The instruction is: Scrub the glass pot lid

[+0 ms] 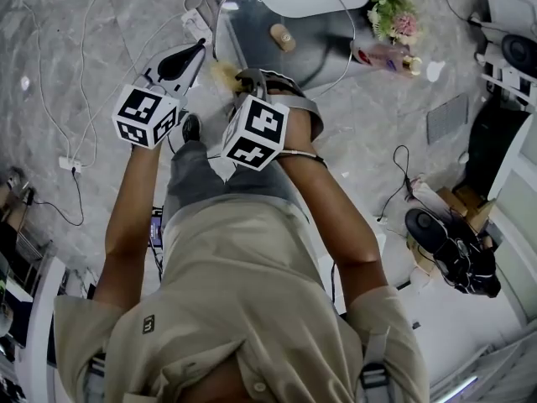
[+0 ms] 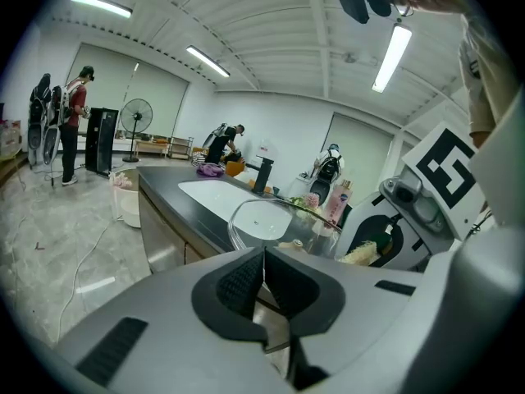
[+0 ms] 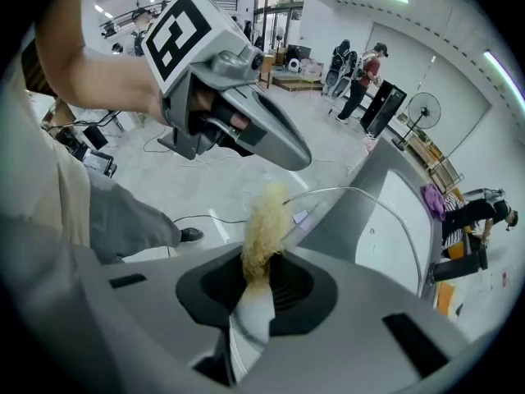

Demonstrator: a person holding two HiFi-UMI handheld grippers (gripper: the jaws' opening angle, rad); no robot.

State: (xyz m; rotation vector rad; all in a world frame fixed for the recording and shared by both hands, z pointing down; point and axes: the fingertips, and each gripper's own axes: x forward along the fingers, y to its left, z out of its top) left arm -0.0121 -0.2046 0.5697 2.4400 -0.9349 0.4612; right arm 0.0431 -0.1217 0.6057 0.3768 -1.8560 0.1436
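Left claw (image 2: 262, 263) was pinched shut, apparently on the rim of the glass pot lid (image 1: 312, 53), probably to steady it over the counter (image 2: 164, 194). Right claw (image 3: 261, 263) gripped a yellowish scrubber (image 3: 264, 220), its fibres aimed at the glass.

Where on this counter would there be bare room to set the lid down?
The dark counter is bare in the strip between the white sink and its front edge, though that strip looks narrow. The end with the flowers and the pink bottle is crowded.
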